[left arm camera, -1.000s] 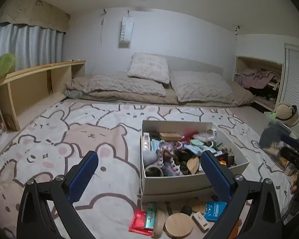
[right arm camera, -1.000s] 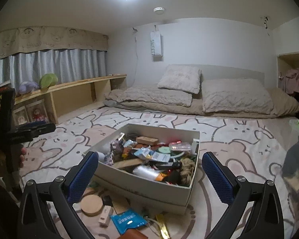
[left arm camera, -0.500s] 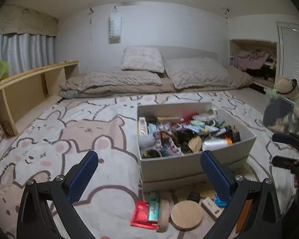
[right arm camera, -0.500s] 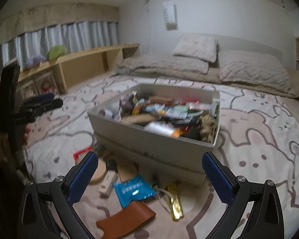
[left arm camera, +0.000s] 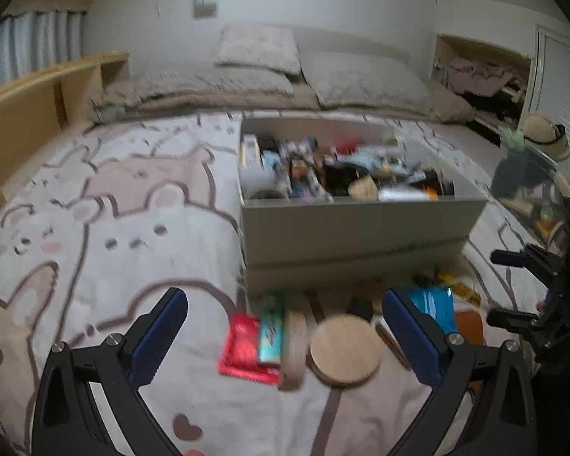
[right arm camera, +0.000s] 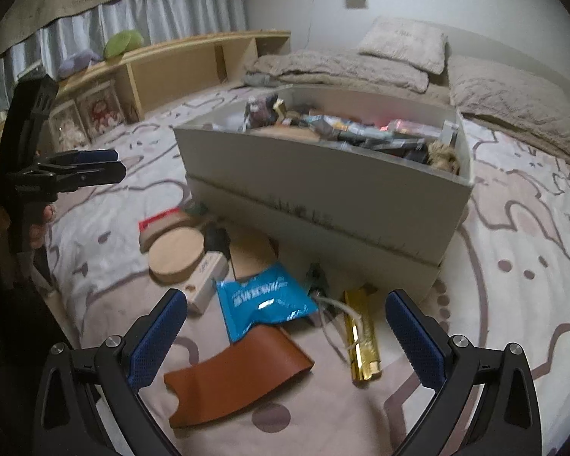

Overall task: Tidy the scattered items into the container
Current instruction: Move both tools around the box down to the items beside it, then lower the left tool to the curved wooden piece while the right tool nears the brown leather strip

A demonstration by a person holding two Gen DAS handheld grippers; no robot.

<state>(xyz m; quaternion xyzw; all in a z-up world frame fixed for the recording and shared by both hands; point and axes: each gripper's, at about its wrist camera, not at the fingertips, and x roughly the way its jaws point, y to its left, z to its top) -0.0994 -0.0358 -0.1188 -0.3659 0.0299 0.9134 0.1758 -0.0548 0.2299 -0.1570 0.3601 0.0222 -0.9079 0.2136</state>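
From the left wrist, the left gripper (left arm camera: 285, 336) hangs with jaws apart above a round wooden lid (left arm camera: 345, 348) and red packet (left arm camera: 243, 347) lying before the heaped-full white box (left arm camera: 361, 224). From the right wrist, the right gripper (right arm camera: 287, 328) is also spread wide, empty, over a blue pouch (right arm camera: 264, 304), brown leather sleeve (right arm camera: 235, 374) and gold wrapper (right arm camera: 362, 340) on the blanket (right arm camera: 513, 304) beside that box (right arm camera: 323, 190).

Bear-print blanket (left arm camera: 140, 235), beige pillows (left arm camera: 258, 49), wooden shelf (right arm camera: 178, 60), grey curtains (right arm camera: 163, 15)

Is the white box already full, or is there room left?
Nearly full. In the right wrist view the white box holds clutter heaped about level with its rim; how tightly packed underneath, cannot tell.
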